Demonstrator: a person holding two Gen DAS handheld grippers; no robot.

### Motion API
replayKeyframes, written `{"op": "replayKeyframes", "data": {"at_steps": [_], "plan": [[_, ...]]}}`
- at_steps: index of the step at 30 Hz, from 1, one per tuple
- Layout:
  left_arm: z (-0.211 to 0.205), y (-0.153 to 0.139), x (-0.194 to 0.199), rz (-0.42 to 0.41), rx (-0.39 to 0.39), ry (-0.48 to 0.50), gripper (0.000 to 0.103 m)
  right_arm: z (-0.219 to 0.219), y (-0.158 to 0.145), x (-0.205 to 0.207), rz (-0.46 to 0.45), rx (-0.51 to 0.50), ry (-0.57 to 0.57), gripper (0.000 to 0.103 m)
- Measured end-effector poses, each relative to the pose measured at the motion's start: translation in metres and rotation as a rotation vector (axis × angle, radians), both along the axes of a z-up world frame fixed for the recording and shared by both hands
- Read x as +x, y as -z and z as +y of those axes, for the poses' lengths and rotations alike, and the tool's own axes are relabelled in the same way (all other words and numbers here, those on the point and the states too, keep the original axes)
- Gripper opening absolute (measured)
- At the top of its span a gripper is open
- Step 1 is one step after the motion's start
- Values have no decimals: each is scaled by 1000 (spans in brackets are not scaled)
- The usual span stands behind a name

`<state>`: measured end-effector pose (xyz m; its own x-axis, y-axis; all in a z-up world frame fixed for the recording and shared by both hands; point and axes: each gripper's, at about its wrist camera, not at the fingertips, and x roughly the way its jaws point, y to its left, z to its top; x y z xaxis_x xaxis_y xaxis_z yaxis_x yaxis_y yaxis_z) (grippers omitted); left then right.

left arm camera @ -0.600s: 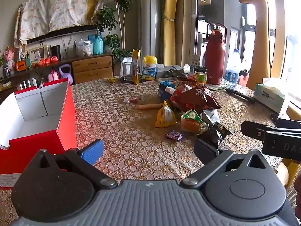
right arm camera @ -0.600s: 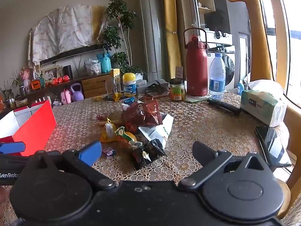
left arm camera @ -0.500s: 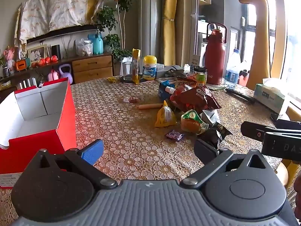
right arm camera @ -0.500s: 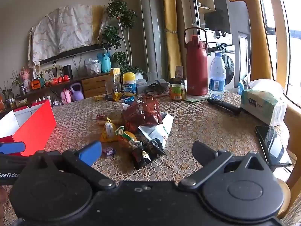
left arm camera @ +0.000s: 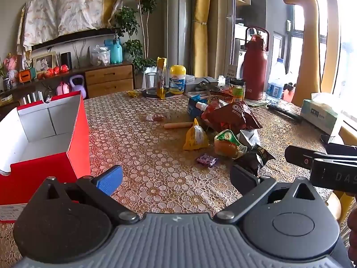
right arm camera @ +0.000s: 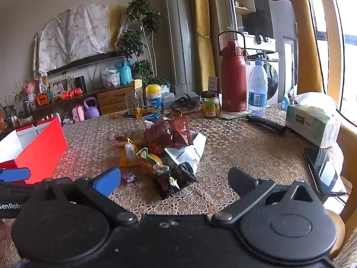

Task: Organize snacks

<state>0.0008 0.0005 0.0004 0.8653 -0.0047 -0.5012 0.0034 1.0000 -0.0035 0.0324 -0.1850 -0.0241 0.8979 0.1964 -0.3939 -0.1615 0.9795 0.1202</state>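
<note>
Right claw: phone visible.

Pretty lived-in room: wooden sideboard along the back wall, leafy plant beside it, yellow curtain, big giraffe figure by the bright window.

One red box, one Oreo bag, one purple candy, two bottles, one phone.
</note>
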Motion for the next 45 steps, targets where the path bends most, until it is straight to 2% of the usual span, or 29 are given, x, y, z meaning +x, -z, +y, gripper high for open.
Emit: {"op": "replayKeyframes", "data": {"at_steps": [45], "plan": [[-1,8,0,5,-2,1,103,1,4,0,10,-3,-1,103]]}}
